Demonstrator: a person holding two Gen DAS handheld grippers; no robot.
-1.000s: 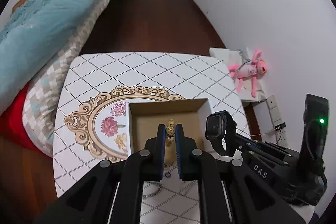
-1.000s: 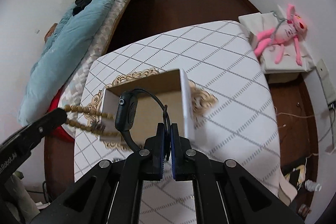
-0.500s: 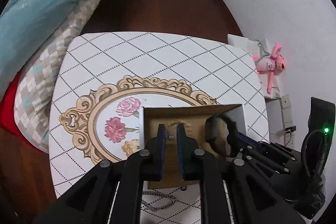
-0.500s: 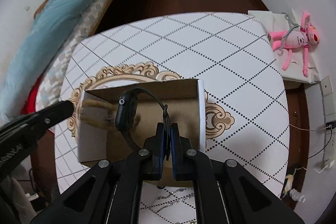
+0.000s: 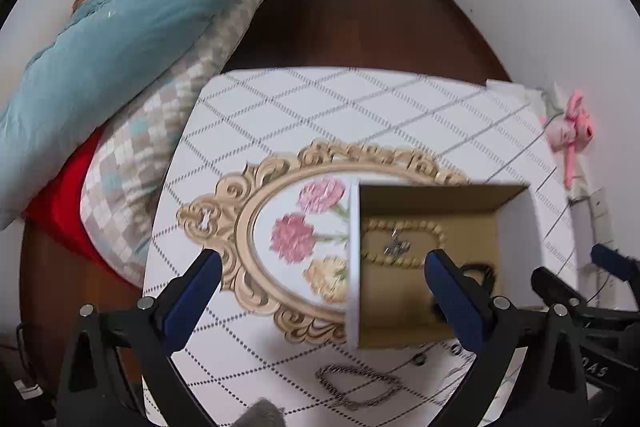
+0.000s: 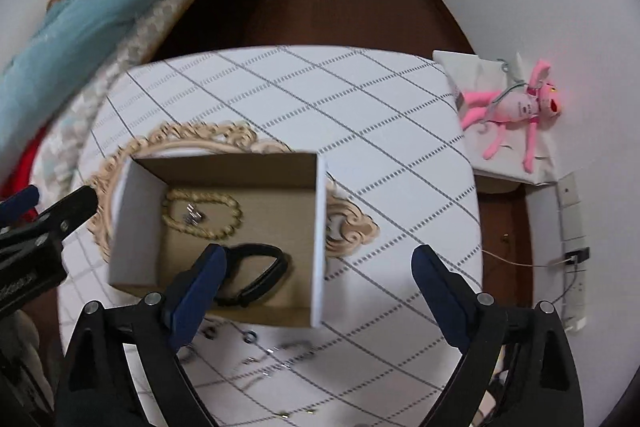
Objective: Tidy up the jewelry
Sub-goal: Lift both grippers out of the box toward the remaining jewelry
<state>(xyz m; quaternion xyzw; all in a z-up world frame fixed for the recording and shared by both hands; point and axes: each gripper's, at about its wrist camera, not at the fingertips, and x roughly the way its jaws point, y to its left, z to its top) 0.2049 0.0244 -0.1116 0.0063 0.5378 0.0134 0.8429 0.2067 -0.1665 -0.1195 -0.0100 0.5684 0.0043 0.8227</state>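
Both grippers hover above the table (image 5: 304,107) with fingers spread wide and nothing between them. The left gripper (image 5: 322,281) fills the bottom of its frame, its blue pads (image 5: 192,291) apart on either side of the floral oval print and the box's left wall. The right gripper (image 6: 318,277) sits low in its own frame, one pad over the box's near edge, the other over bare tablecloth.

The box (image 6: 320,235), open cardboard with white outer walls, stands at centre of the right view and centre right of the left view. Inside it, toward the far left corner, lies a bead bracelet (image 6: 202,213) in a loop, with a small silver piece (image 6: 192,217) inside the loop. Nearer the camera, a black watch (image 6: 256,277) lies on the box floor, partly hidden behind the left pad of the right gripper.

Outside the box, along the bottom of both frames, a silver chain (image 5: 356,385) lies on the cloth, with small rings (image 6: 250,338) and other bits just beside the box's near wall; blur hides their detail.

A bed (image 5: 120,39) with a teal quilt runs along the upper left. A pink plush (image 6: 516,109) lies at the right edge.
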